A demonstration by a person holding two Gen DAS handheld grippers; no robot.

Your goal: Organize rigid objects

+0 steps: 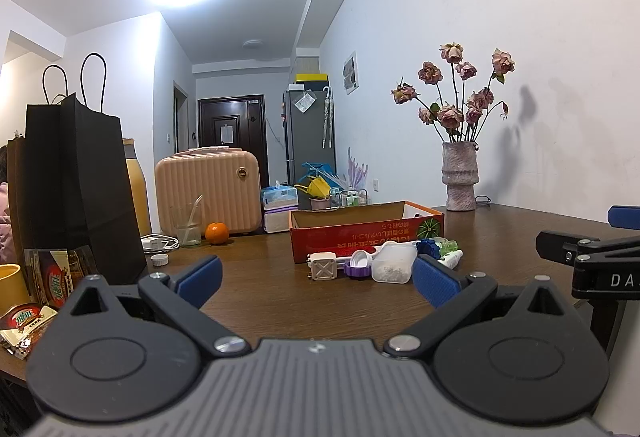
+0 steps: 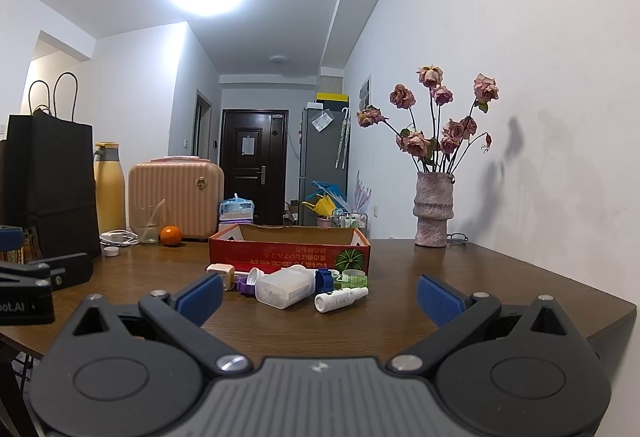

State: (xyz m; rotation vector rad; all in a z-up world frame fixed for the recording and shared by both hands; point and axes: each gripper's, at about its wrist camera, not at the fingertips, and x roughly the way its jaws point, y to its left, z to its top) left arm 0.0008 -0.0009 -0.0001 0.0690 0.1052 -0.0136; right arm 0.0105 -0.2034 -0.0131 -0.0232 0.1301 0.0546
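Both tools (image 1: 316, 277) (image 2: 320, 295) hover level, spread wide, facing the clutter (image 2: 285, 289).

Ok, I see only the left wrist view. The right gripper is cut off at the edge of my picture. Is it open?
Observer: Yes. The right gripper is wide open, with nothing between its fingers.
Operator: And the white spray bottle, half hidden in my view, how does it lie?
Observer: The white spray bottle lies on its side on the table, in front of the red box, nozzle pointing right.
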